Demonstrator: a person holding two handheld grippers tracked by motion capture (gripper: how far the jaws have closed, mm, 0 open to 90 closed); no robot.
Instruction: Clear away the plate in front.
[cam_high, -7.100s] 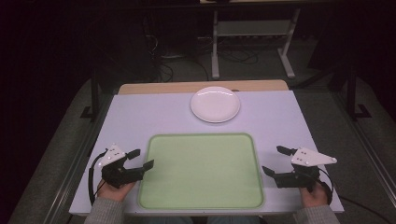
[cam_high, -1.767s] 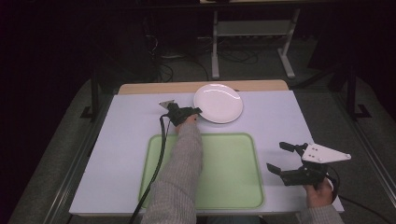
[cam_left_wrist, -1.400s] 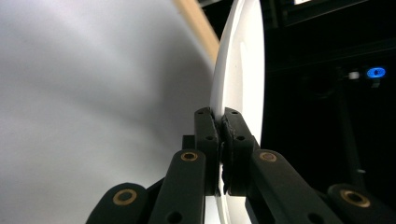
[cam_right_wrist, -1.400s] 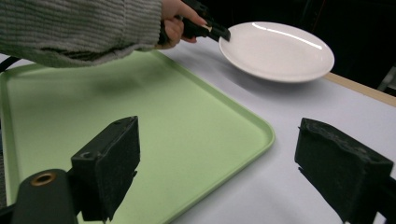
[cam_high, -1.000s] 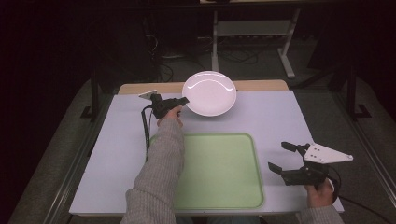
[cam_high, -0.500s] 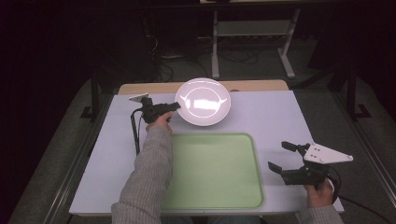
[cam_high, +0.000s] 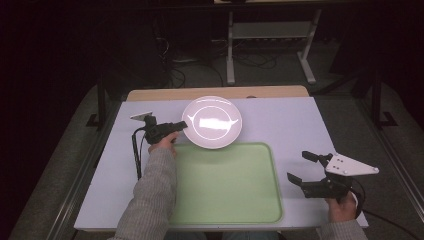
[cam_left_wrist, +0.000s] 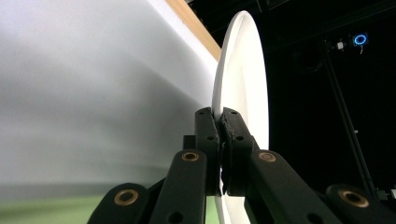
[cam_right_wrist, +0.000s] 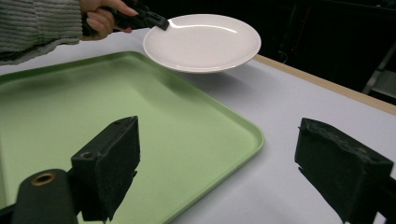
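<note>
A white plate (cam_high: 212, 122) hangs tilted in the air above the far edge of the green tray (cam_high: 225, 190). My left gripper (cam_high: 183, 124) is shut on the plate's left rim. In the left gripper view the two black jaws pinch the edge of the plate (cam_left_wrist: 243, 88) at the left gripper's (cam_left_wrist: 221, 122) tips. The right gripper view shows the plate (cam_right_wrist: 205, 42) held above the table by the other hand, beyond the tray (cam_right_wrist: 93, 116). My right gripper (cam_high: 303, 167) rests open at the table's right side, right of the tray, with nothing between its jaws (cam_right_wrist: 215, 163).
The pale table top (cam_high: 295, 125) has a wooden strip (cam_high: 215, 93) along its far edge. Dark floor, cables and a metal stand (cam_high: 270, 40) lie beyond it. A black cable (cam_high: 136, 155) trails from the left gripper across the table.
My left gripper has carried the plate from the far side of the table toward me and a little left, down toward the tray's far edge. The right gripper has stayed in place.
</note>
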